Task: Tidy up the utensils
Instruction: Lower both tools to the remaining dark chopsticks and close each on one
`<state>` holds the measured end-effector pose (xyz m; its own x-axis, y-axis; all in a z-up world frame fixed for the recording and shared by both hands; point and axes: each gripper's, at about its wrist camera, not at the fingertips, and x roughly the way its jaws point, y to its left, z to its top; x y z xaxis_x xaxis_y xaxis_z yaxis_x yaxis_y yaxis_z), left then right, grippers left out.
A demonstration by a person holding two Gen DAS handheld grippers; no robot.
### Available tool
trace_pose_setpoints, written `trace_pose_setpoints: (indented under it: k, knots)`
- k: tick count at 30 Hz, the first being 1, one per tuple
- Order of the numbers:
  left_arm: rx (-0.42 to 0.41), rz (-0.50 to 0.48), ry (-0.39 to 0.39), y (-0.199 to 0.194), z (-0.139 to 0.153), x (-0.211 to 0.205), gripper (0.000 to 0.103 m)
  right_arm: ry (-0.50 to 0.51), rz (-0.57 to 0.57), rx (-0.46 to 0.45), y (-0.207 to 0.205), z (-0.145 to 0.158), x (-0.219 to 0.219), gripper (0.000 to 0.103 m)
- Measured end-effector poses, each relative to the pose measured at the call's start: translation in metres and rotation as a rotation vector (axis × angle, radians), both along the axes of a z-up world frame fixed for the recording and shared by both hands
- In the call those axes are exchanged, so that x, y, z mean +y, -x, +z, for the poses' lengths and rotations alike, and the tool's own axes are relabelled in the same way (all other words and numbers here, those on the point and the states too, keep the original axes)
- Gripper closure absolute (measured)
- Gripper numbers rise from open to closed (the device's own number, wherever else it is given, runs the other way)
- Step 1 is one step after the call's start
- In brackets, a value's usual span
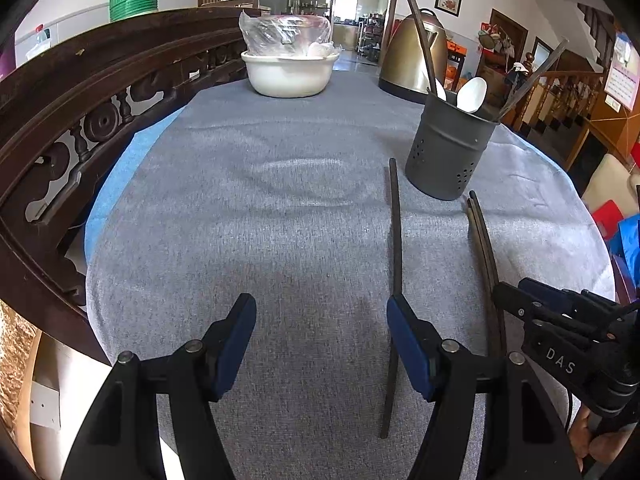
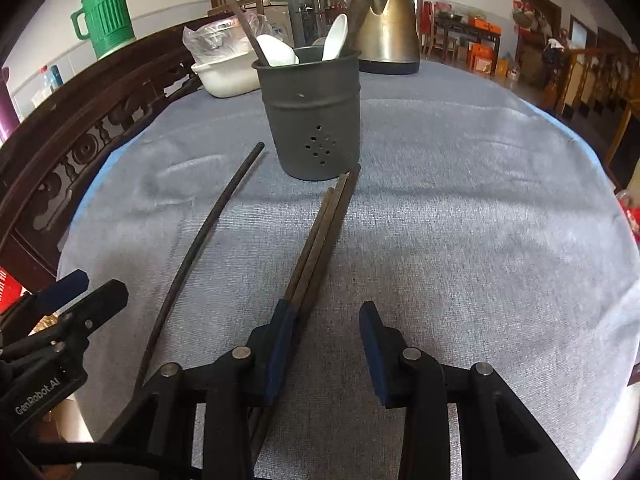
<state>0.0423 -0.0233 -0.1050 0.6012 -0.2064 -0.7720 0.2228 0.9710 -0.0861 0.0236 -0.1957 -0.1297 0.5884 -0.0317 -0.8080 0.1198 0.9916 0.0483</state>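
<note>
Right wrist: white spoons [image 2: 335,38] in grey utensil holder [image 2: 316,114].

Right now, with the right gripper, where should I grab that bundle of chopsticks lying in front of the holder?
Probably the near half of the chopstick bundle, from above. It lies flat on the cloth, far tips by the holder. The open right gripper lines up along it, though the bundle runs under its left finger, so shift slightly left to straddle it.

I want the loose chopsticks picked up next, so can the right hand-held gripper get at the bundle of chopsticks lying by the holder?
Probably yes: the right hand-held gripper is open, the chopsticks beside its left finger, nothing covering them.
</note>
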Motion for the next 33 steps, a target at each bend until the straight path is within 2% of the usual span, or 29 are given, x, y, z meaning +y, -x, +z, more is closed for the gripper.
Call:
trace_pose_setpoints:
  k: [4,7,12,18,22,28,30,33]
  knots:
    - [-0.008,-0.004,-0.006,0.002,0.001,0.000,0.034,0.026,0.004,0.004,-0.001,0.002,0.000,0.065]
    - [-0.010,-0.007,-0.007,0.003,0.002,-0.001,0.034,0.036,-0.036,0.036,-0.001,-0.002,-0.012,0.066]
    - [-0.012,-0.033,-0.010,0.005,0.002,-0.009,0.034,-0.120,-0.113,0.020,0.005,0.003,-0.051,0.067]
    - [-0.014,-0.080,-0.006,0.009,0.002,-0.022,0.034,-0.202,-0.159,-0.017,0.010,0.010,-0.080,0.067]
    - [-0.018,-0.083,-0.027,0.006,0.000,-0.025,0.034,-0.214,-0.160,-0.022,0.011,0.009,-0.082,0.067]
    - [0.030,-0.050,0.018,-0.015,-0.003,-0.015,0.034,-0.249,-0.167,-0.024,0.011,0.008,-0.083,0.067]
    - [0.076,-0.057,0.057,-0.023,-0.006,-0.013,0.034,-0.251,-0.170,-0.026,0.007,0.007,-0.083,0.067]
    - [0.137,-0.083,0.118,-0.029,-0.011,-0.014,0.043,-0.255,-0.174,-0.031,-0.001,0.010,-0.083,0.067]
